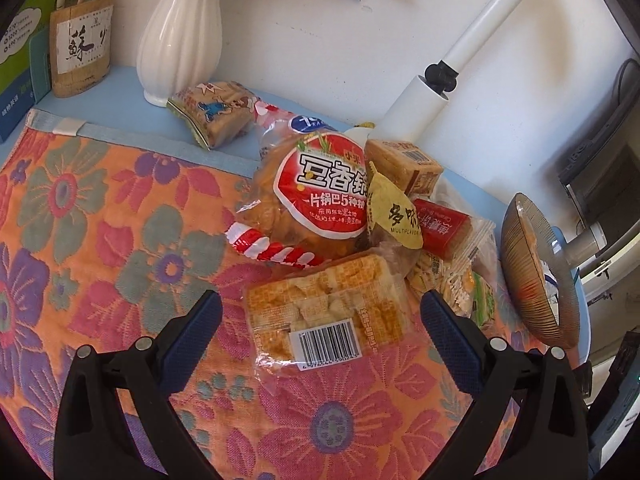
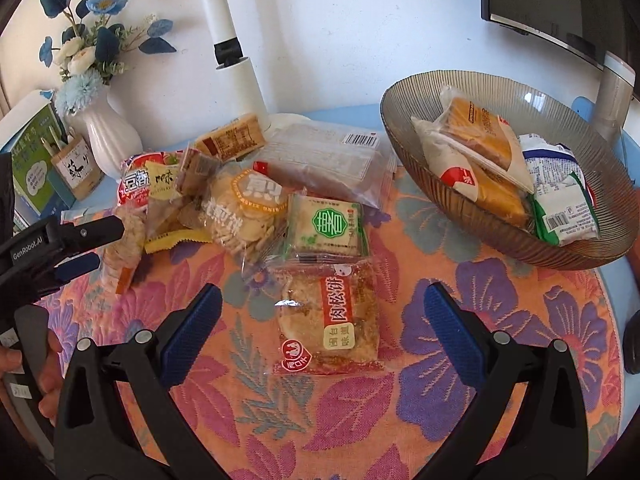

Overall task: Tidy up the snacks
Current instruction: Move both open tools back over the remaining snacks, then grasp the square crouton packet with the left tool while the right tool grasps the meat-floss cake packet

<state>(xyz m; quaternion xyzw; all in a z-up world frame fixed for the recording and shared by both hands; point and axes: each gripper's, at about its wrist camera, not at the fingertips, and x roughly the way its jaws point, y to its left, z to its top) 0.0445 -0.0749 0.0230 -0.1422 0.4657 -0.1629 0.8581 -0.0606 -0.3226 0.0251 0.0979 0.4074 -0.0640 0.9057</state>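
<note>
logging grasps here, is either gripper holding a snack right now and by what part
Nothing is held. The left gripper is open around the barcode snack pack without touching it; the right gripper is open over the meat floss cake packet.

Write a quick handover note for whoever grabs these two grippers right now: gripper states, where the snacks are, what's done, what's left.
Left gripper: jaws open, empty, lined up on the barcode snack pack.
Right gripper: jaws open, empty, over the meat floss cake packet.
Done: several packets already lie in the glass bowl.
Left: a pile of loose snacks on the floral cloth, including the green-logo packet and the round red-label bag. Moving them to the bowl looks like the next step.
</note>
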